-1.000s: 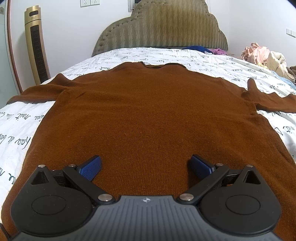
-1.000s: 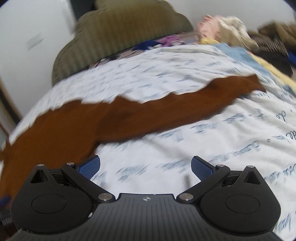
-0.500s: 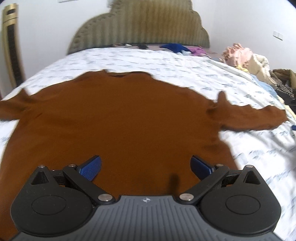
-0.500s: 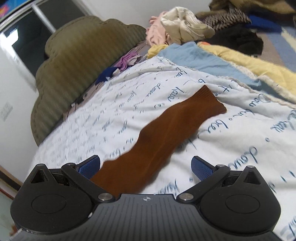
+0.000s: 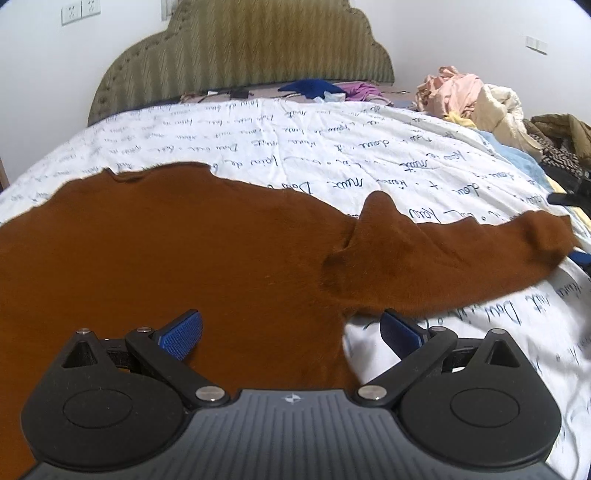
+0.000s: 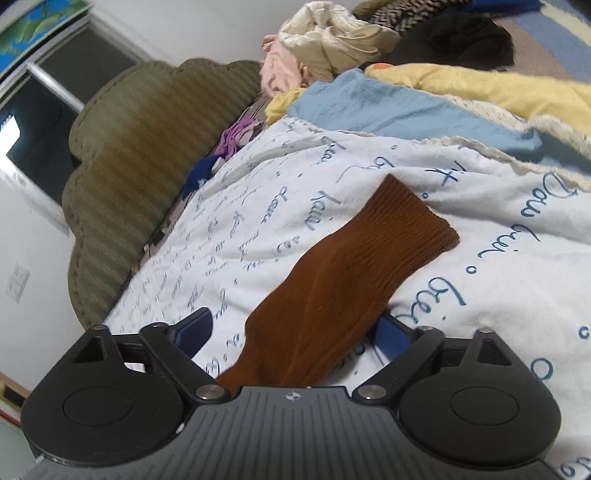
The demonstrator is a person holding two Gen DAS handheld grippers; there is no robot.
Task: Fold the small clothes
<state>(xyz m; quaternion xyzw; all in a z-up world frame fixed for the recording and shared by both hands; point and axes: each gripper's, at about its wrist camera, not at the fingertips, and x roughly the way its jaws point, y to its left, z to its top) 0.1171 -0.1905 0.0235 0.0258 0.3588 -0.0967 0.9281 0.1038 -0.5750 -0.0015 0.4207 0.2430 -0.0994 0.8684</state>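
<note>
One brown sweater [image 5: 192, 258] lies flat on the bed [image 5: 332, 147], and two grippers work over it. In the left wrist view the sweater fills the left and middle of the frame, its one visible sleeve [image 5: 461, 254] running out to the right edge. The left gripper [image 5: 291, 328] sits at the bottom with its jaws spread and nothing pinched; the sweater's side edge passes between them. Only this view shows the neckline, two wall sockets [image 5: 80, 10] at upper left and the headboard [image 5: 240, 55] head-on.

The right wrist view is tilted and shows only the sleeve [image 6: 351, 280] with its ribbed cuff [image 6: 417, 221] toward centre right. The right gripper [image 6: 295, 336] has just been closing its jaws; they stand spread with the sleeve between them, not yet pressed. A heap of clothes [image 6: 332, 40] crowds the top of that frame, while bare printed sheet lies open on both sides of the sleeve.
</note>
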